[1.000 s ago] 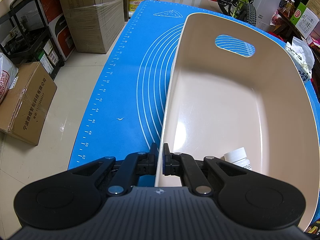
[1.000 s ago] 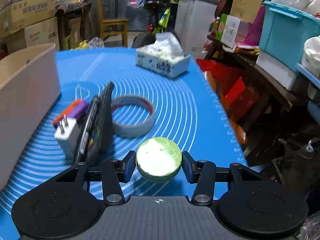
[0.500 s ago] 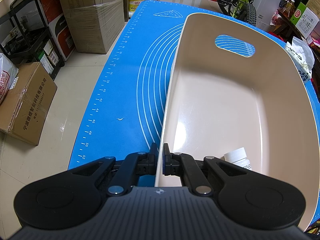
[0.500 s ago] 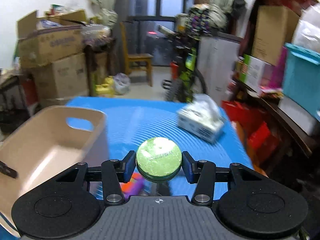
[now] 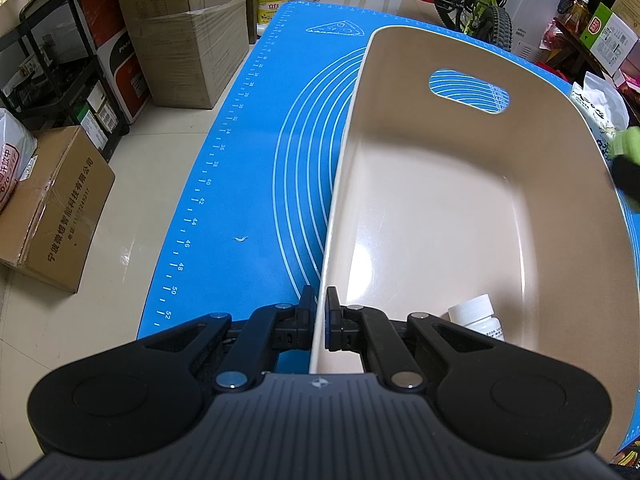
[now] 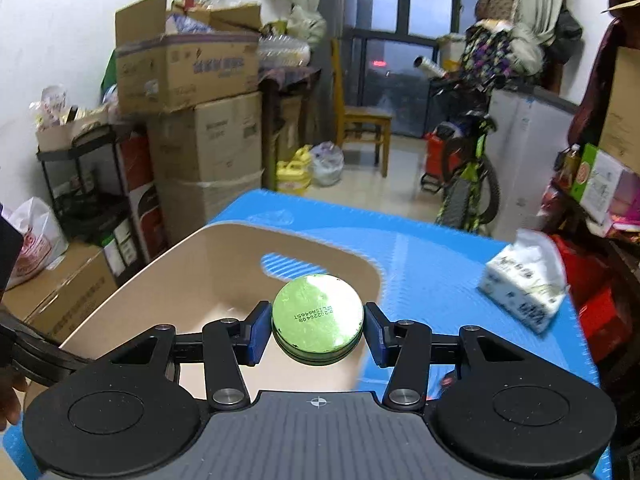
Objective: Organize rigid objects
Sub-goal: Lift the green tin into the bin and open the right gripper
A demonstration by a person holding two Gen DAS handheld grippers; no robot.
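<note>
A beige plastic bin (image 5: 460,208) with a handle cut-out stands on the blue mat (image 5: 248,208). My left gripper (image 5: 318,322) is shut on the bin's near left rim. A white capped bottle (image 5: 474,316) lies in the bin's near corner. My right gripper (image 6: 318,330) is shut on a round green tin (image 6: 318,316) and holds it in the air above the right rim of the bin (image 6: 192,276). The tin shows blurred at the right edge of the left wrist view (image 5: 628,142).
A tissue pack (image 6: 524,284) lies on the mat to the right of the bin. Cardboard boxes (image 5: 188,40), a black rack (image 5: 52,68) and a bicycle (image 6: 468,176) stand on the floor around the table.
My right gripper has lifted the green tin off the mat and carried it left, up over the bin. The left gripper has kept its hold on the bin rim.
</note>
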